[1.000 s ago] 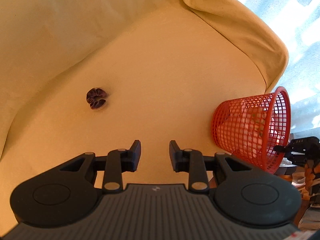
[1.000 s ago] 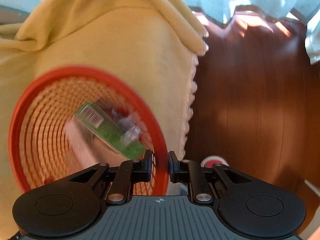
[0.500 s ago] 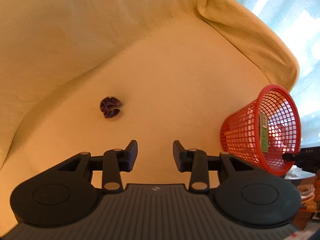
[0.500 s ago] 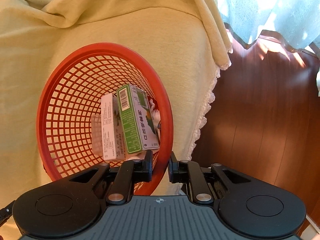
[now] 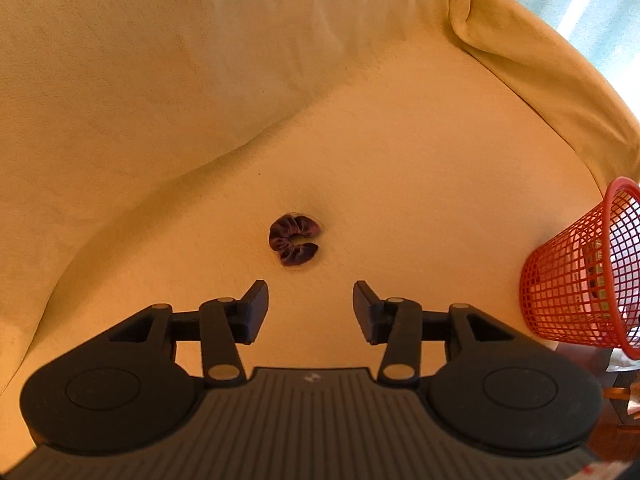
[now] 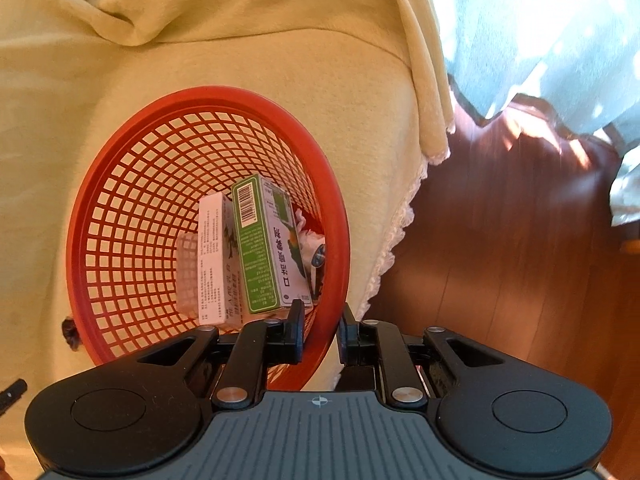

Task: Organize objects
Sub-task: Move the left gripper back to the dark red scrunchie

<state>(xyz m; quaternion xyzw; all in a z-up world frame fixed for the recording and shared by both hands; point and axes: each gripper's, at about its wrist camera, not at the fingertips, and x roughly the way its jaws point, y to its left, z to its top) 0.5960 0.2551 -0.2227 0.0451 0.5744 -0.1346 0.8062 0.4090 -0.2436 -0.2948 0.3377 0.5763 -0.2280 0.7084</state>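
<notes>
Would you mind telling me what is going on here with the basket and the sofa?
A person is tidying loose items into a red mesh basket. The right gripper is clamped on the basket's rim; a green box and a white box lie inside. The left gripper is open, pointed at a dark scrunchie lying on the yellow sofa cover, not yet touching it.

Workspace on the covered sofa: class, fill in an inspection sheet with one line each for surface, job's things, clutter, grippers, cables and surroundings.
Surface: yellow sofa cover, wrinkled at the back.
Job's things: dark velvet scrunchie lying loose on the seat; red mesh basket at the seat edge, holding a green box, a white box and a small item too hidden to name.
Clutter: nothing seen.
Grippers: left gripper open, empty, jaws just short of the scrunchie; right gripper clamped on the basket rim.
Cables: nothing seen.
Surroundings: wooden floor, pale curtain.
</notes>
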